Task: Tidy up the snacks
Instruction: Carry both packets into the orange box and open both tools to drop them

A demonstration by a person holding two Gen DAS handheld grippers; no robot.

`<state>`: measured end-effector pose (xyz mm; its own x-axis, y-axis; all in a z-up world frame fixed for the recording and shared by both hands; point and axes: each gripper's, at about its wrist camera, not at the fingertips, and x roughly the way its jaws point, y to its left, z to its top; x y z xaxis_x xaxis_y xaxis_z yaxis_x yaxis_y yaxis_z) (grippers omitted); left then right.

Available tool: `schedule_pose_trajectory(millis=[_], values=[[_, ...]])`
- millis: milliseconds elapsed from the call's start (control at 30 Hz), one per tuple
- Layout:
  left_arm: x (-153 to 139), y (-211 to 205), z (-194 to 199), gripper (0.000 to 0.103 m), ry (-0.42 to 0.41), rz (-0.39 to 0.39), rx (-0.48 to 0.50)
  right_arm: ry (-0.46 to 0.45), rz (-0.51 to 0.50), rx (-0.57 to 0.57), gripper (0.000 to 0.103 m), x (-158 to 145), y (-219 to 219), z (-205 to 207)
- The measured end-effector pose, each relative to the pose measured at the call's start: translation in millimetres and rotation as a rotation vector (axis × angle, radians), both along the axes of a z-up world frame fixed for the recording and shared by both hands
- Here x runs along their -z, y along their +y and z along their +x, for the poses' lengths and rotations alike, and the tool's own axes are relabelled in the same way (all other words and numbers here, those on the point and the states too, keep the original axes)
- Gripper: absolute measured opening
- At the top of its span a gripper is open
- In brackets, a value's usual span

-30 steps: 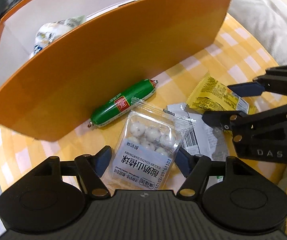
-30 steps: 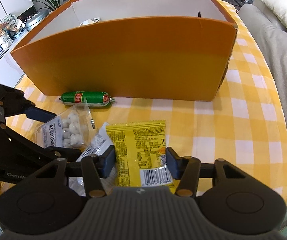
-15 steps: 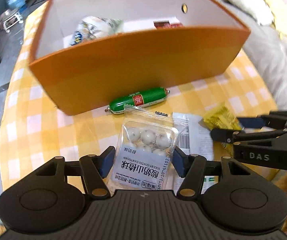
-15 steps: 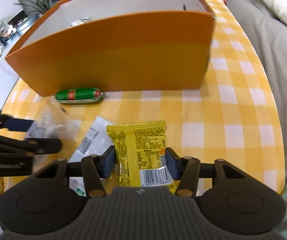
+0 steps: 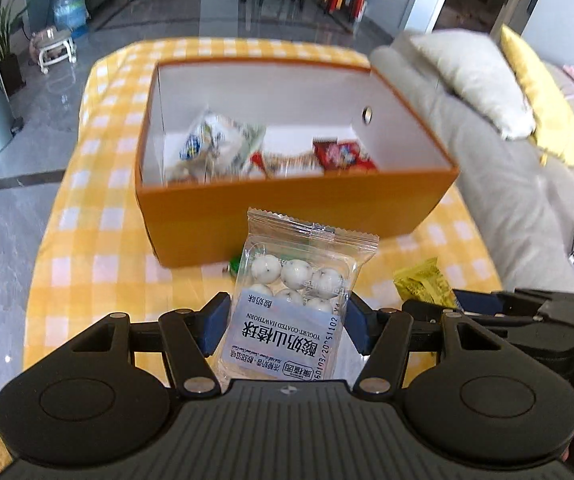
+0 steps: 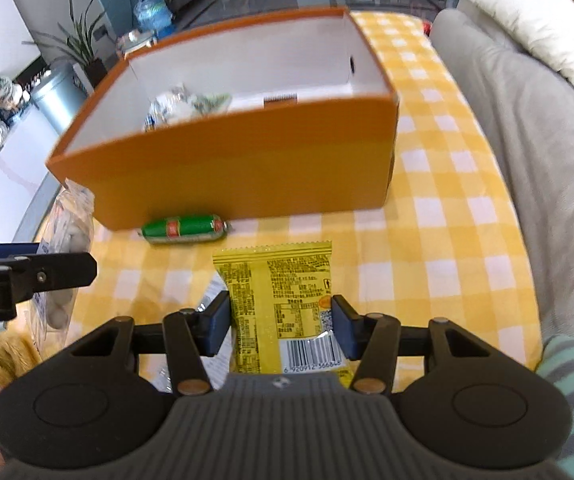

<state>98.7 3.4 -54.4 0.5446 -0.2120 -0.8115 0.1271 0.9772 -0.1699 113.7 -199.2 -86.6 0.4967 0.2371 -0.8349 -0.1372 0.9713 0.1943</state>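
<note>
We are mid-carry, left gripper clamping the hawthorn ball pack, right gripper clamping the yellow packet; next, we release both above the orange box.

Bright daylight fills both views, strongest from the far room, where the glossy floor glares. The box is smeared by motion blur, its snacks soft; the near packets stay sharp. Fisheye bends the edges, curving the sofa. Shadows are soft.
</note>
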Motion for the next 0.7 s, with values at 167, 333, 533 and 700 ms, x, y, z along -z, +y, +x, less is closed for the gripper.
schedule_pose_trajectory(millis=[167,333,533,700], values=[[-26.9,-0.1,3.7,0.069,-0.072,-0.005,0.009,-0.073,0.016,0.015,0.051,-28.4,-1.9,-5.1],[-46.2,-2.5,20.9,0.069,-0.105,0.003,0.028,-0.138,0.020,0.015,0.051,-56.2,-2.1,1.6],[-65.6,-3.9,43.2,0.069,-0.142,0.042,0.046,-0.211,0.007,-0.022,0.051,-84.8,4.3,23.5],[-76.4,-2.9,61.6,0.069,-0.164,0.064,0.047,-0.250,-0.008,-0.052,0.051,-101.2,10.2,45.8]])
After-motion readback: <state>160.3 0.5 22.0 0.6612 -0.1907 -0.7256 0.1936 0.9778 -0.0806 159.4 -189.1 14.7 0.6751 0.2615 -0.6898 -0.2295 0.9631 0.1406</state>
